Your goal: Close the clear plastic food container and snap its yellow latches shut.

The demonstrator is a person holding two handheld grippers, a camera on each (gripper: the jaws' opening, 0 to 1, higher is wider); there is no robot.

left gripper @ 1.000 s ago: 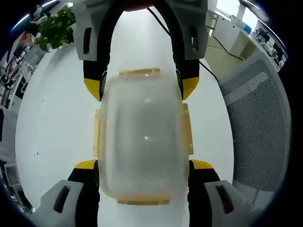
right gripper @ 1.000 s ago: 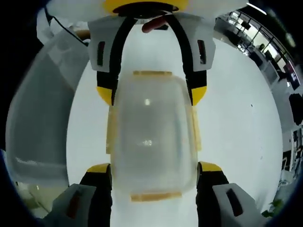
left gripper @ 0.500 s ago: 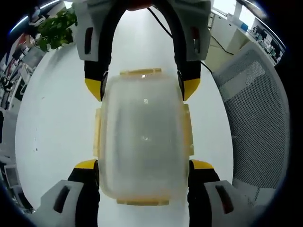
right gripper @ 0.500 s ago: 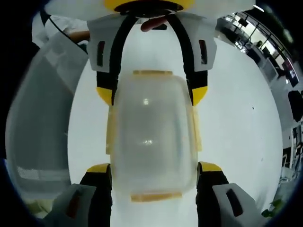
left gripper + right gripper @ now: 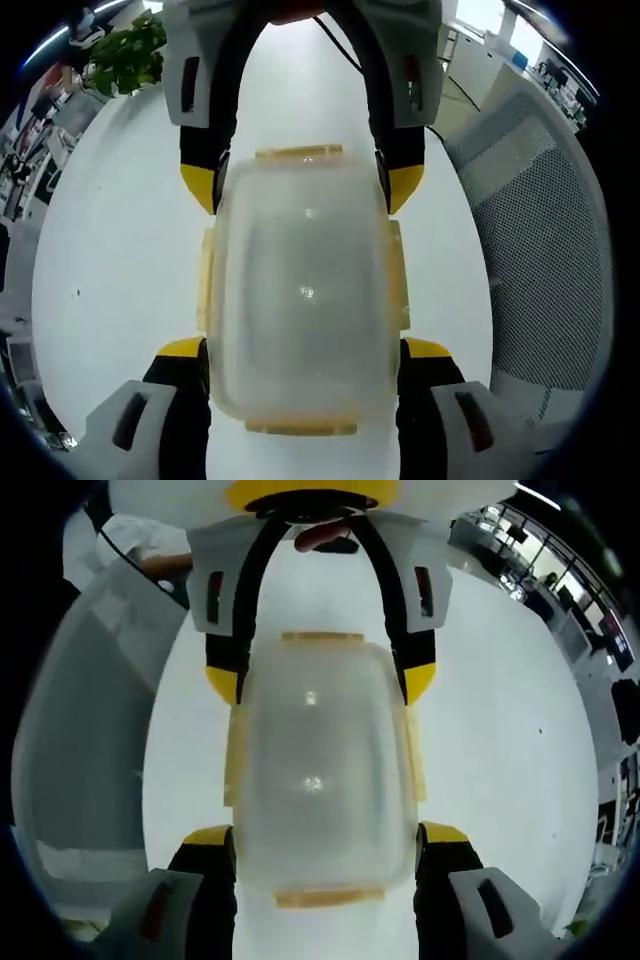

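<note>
1. Straddling the container (image 5: 305, 300) is what both tools are doing right now; in the left gripper view the left tool (image 5: 303, 350) has its yellow-tipped jaws spread, one on each long side of the box, right up against the side latches (image 5: 398, 275); whether they're actually squeezing, I can't tell.
2. Same story from the other end; in the right gripper view the right tool (image 5: 322, 830) is spread around the box too, with the other tool coming in from the top of each picture.
3. The container sits flat on the white desk (image 5: 120, 250) with the lid looking seated, so my guess is we're in the latch-snapping stage; all four yellow latches seem to lie along the edges, but if they've clicked home is too hazy to call.
4. Next move probably calls for pressing each flap (image 5: 330, 894) firmly down and inward, one side at a time, while the opposite tool braces the box so it doesn't skate on the desk.
5. Farther out the views differ; the left one catches a mesh chair back (image 5: 540, 230) and a green plant (image 5: 125, 55); the right one gets a big translucent bin (image 5: 80, 740) beside the desk and a fingertip (image 5: 320, 535) near the far tool.
</note>
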